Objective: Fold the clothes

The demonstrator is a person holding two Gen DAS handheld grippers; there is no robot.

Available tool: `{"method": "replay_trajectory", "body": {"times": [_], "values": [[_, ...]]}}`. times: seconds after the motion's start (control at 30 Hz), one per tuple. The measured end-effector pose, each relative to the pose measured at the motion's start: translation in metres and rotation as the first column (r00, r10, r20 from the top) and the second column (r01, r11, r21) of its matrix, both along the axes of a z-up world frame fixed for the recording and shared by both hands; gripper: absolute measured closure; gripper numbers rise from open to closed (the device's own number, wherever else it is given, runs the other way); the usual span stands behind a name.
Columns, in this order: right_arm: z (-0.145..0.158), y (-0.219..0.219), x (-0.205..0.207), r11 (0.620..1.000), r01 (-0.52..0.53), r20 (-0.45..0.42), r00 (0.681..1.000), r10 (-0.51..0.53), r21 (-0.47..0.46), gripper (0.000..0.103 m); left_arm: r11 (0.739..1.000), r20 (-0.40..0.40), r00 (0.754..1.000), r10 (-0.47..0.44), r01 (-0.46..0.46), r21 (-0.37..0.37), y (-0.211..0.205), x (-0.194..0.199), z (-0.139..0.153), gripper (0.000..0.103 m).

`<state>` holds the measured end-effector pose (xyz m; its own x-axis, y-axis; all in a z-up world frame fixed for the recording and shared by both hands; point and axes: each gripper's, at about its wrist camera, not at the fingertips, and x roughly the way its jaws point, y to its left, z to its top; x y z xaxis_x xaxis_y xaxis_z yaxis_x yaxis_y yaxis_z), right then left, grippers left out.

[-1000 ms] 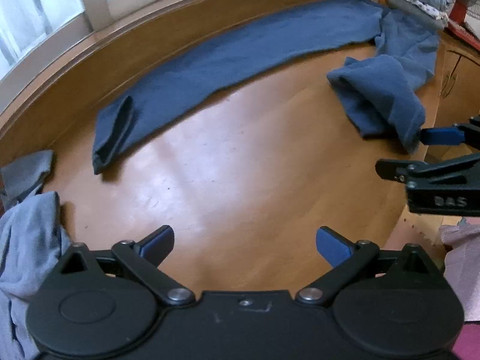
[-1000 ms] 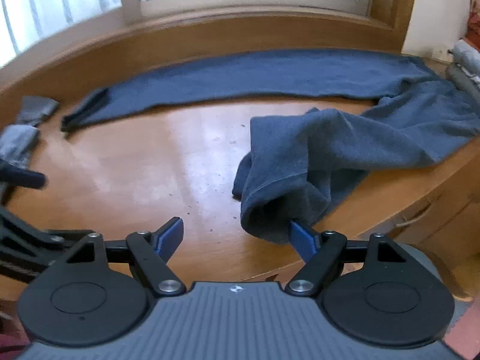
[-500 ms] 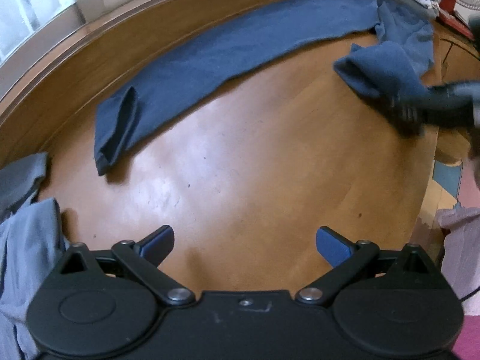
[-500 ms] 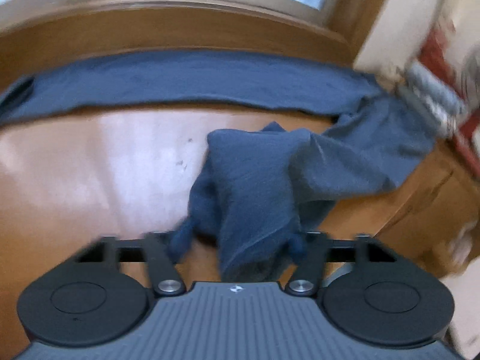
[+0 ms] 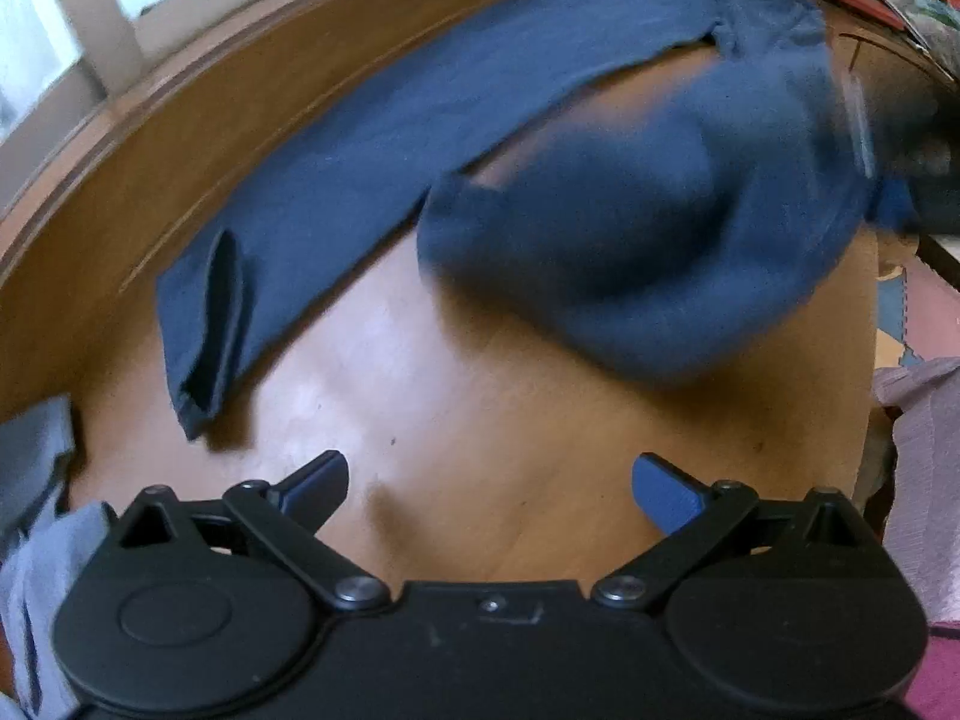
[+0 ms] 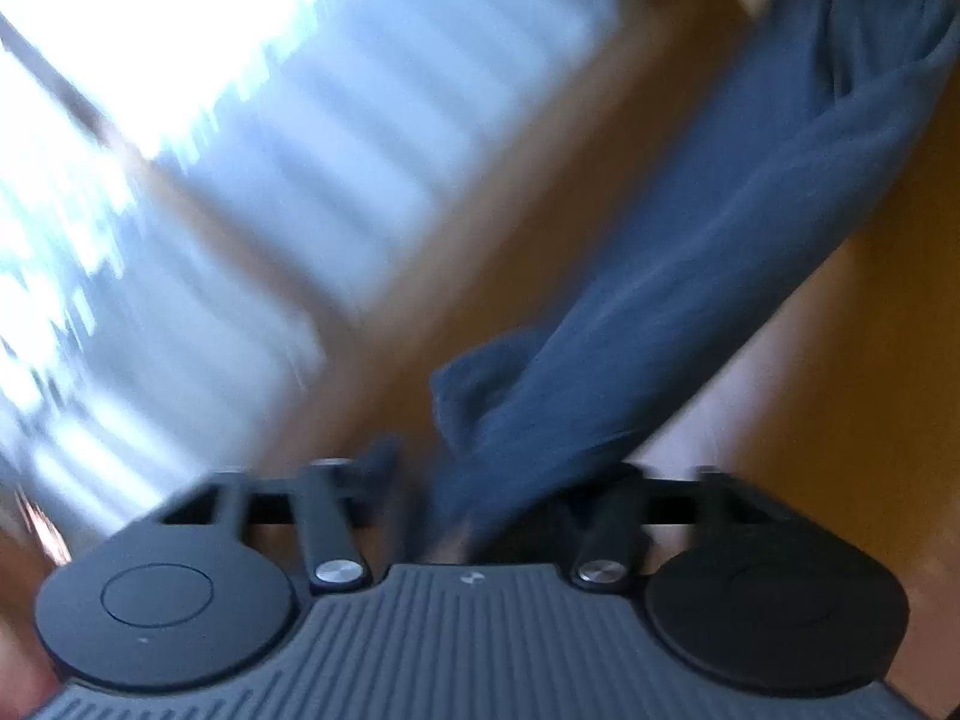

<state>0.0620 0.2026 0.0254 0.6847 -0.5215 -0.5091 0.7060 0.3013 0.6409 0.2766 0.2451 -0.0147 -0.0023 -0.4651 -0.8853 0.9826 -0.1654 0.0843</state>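
One blue garment lies across the wooden table, one leg flat along the far edge, the other leg lifted and blurred. Left gripper spread, empty, above bare wood. Right gripper has just been opening; cloth runs between its jaws, but whether they pinch it I cannot tell. Two grey cloths at left.

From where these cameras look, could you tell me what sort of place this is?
Probably a room in a home: a wooden table set against a window, with blue trousers spread on it and more laundry piled at its edge.
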Motion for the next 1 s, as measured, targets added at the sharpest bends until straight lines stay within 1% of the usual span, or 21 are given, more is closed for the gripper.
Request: {"method": "replay_trajectory", "body": {"times": [0.03, 0.07, 0.1, 0.13, 0.17, 0.2, 0.27, 0.3, 0.37, 0.4, 0.43, 0.47, 0.5, 0.57, 0.67, 0.7, 0.77, 0.87, 0.93, 0.97, 1.0], "values": [[-0.002, 0.006, 0.008, 0.998, -0.058, -0.108, 0.992, 0.058, 0.005, 0.034, 1.0, -0.008, 1.0, 0.013, -0.013, 0.008, 0.0, 0.002, -0.001, 0.002], [0.0, 0.013, 0.016, 0.993, -0.122, -0.22, 0.968, 0.117, -0.007, 0.034, 1.0, -0.015, 1.0, 0.026, -0.025, 0.011, 0.001, 0.004, -0.001, 0.002], [0.004, 0.017, 0.02, 0.984, -0.176, -0.296, 0.941, 0.162, -0.019, 0.035, 0.999, -0.022, 0.999, 0.038, -0.038, 0.014, 0.002, 0.006, -0.002, 0.002], [0.009, 0.021, 0.023, 0.975, -0.222, -0.352, 0.915, 0.197, -0.031, 0.035, 0.999, -0.025, 0.998, 0.05, -0.05, 0.011, 0.002, 0.007, -0.001, 0.002], [0.015, 0.022, 0.024, 0.963, -0.264, -0.385, 0.895, 0.226, -0.048, 0.034, 0.998, -0.028, 0.998, 0.062, -0.062, 0.009, 0.003, 0.009, -0.001, 0.002], [0.021, 0.02, 0.025, 0.951, -0.3, -0.403, 0.881, 0.247, -0.073, 0.034, 0.997, -0.028, 0.997, 0.076, -0.076, 0.005, 0.004, 0.008, 0.0, 0.002], [0.032, 0.01, 0.028, 0.922, -0.367, -0.441, 0.853, 0.279, -0.125, 0.028, 0.994, -0.028, 0.993, 0.11, -0.11, -0.001, 0.007, 0.009, 0.002, 0.002], [0.033, 0.001, 0.036, 0.901, -0.415, -0.477, 0.821, 0.313, -0.124, 0.022, 0.991, -0.03, 0.991, 0.133, -0.133, 0.0, 0.011, 0.01, 0.003, 0.002], [0.03, -0.02, 0.056, 0.844, -0.53, -0.56, 0.726, 0.399, -0.085, 0.022, 0.984, -0.031, 0.984, 0.176, -0.176, 0.006, 0.017, 0.012, 0.004, 0.002], [0.03, -0.027, 0.067, 0.804, -0.593, -0.588, 0.668, 0.456, -0.049, 0.023, 0.981, -0.03, 0.98, 0.195, -0.194, 0.009, 0.018, 0.013, 0.006, 0.002], [0.032, -0.031, 0.079, 0.754, -0.657, -0.606, 0.601, 0.521, -0.005, 0.025, 0.977, -0.031, 0.976, 0.213, -0.213, 0.007, 0.02, 0.015, 0.006, 0.002], [0.035, -0.035, 0.087, 0.701, -0.713, -0.614, 0.545, 0.571, 0.019, 0.026, 0.973, -0.032, 0.972, 0.232, -0.232, 0.005, 0.021, 0.017, 0.006, 0.002], [0.039, -0.036, 0.094, 0.65, -0.76, -0.623, 0.496, 0.605, 0.026, 0.026, 0.968, -0.034, 0.967, 0.253, -0.252, 0.007, 0.023, 0.019, 0.007, 0.002], [0.04, -0.035, 0.109, 0.565, -0.824, -0.673, 0.395, 0.625, 0.04, 0.025, 0.958, -0.038, 0.957, 0.288, -0.288, 0.015, 0.026, 0.019, 0.006, 0.002], [0.024, -0.043, 0.134, 0.436, -0.898, -0.744, 0.246, 0.621, 0.067, 0.025, 0.943, -0.042, 0.942, 0.332, -0.331, 0.024, 0.031, 0.019, 0.004, 0.002], [0.017, -0.047, 0.141, 0.398, -0.914, -0.76, 0.205, 0.617, 0.076, 0.025, 0.94, -0.042, 0.939, 0.341, -0.341, 0.026, 0.033, 0.019, 0.004, 0.002], [0.005, -0.055, 0.152, 0.328, -0.941, -0.779, 0.14, 0.612, 0.089, 0.026, 0.934, -0.041, 0.933, 0.358, -0.357, 0.029, 0.037, 0.018, 0.004, 0.002], [-0.006, -0.063, 0.165, 0.241, -0.964, -0.754, 0.072, 0.653, 0.116, 0.026, 0.924, -0.034, 0.924, 0.381, -0.38, 0.035, 0.041, 0.017, 0.001, 0.002], [-0.011, -0.065, 0.168, 0.209, -0.967, -0.731, 0.037, 0.681, 0.146, 0.026, 0.916, -0.032, 0.916, 0.4, -0.399, 0.039, 0.042, 0.018, 0.0, 0.002], [-0.013, -0.063, 0.168, 0.203, -0.967, -0.733, 0.025, 0.68, 0.155, 0.027, 0.912, -0.033, 0.912, 0.41, -0.408, 0.039, 0.044, 0.019, 0.001, 0.002], [-0.015, -0.06, 0.167, 0.202, -0.966, -0.743, 0.015, 0.669, 0.162, 0.031, 0.909, -0.037, 0.908, 0.417, -0.416, 0.037, 0.045, 0.02, 0.001, 0.002]]}}
